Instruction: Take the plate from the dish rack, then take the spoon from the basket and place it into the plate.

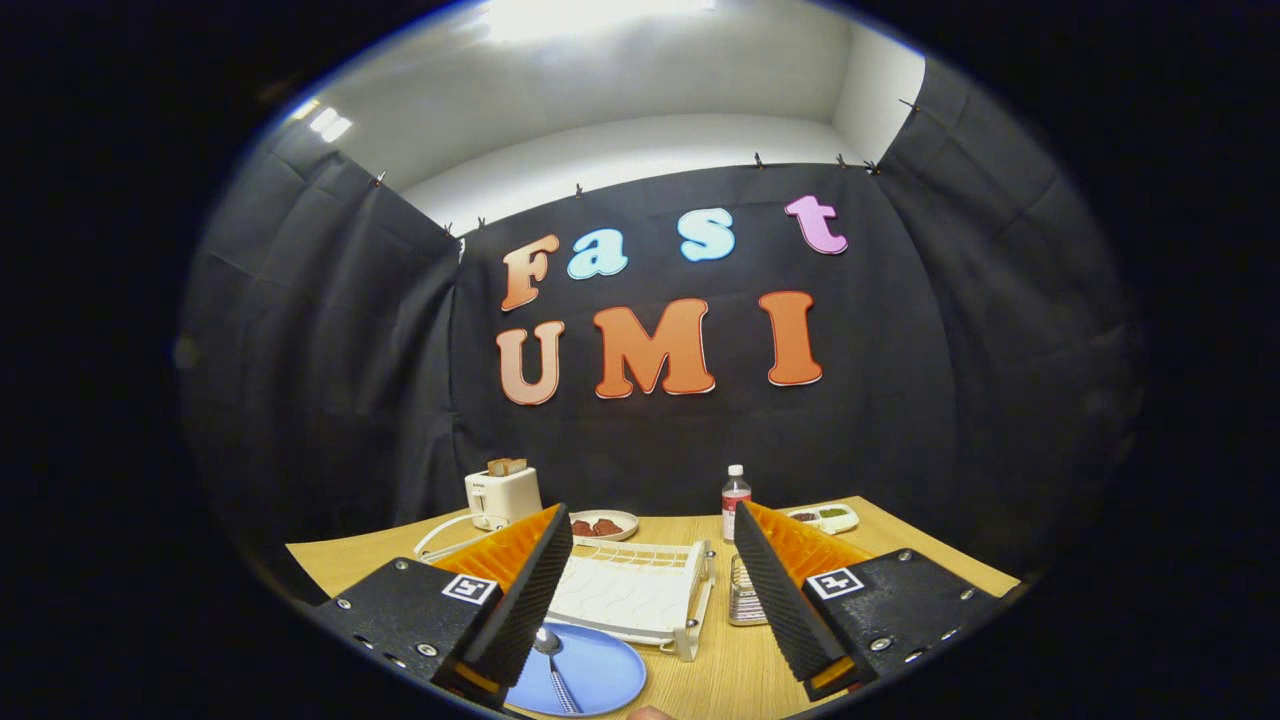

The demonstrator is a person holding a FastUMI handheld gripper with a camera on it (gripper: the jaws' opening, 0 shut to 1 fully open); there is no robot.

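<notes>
A: Starting from the left, the toaster [503, 495] stands at the far side of the table [900, 545], with something like bread poking out of its top and a white cord trailing from it. Nearer us, the blue plate [600, 672] lies flat on the wood, just ahead of the gripper's left finger.

B: And the spoon [555, 668]?

A: Already on the plate. Its bowl sits toward the dish rack [632, 596], its handle runs back toward us, so the long axis lies roughly along the line of the fingers, slanting a little to the right as it comes near. The left finger hides a sliver of the plate's edge.

B: So what is the gripper [655, 600] doing?

A: Its fingers stand wide apart with nothing between them but the view of the white rack (empty of dishes, as far as I can see). It hangs above the table, raised well off the plate.

B: Then the task reads as finished?

A: I would judge so: plate out of the rack, spoon resting in it. What remains is only to draw clear without knocking anything.

B: Further right?

A: A small dish [602, 526] with something reddish-brown beyond the rack, then a bottle [735, 502] with a red label, then the wire basket [744, 592] just beside the rack, tucked against the right finger. Behind it lies a white tray [826, 517] with small compartments. Any retreat should avoid swinging right into that basket.
</notes>
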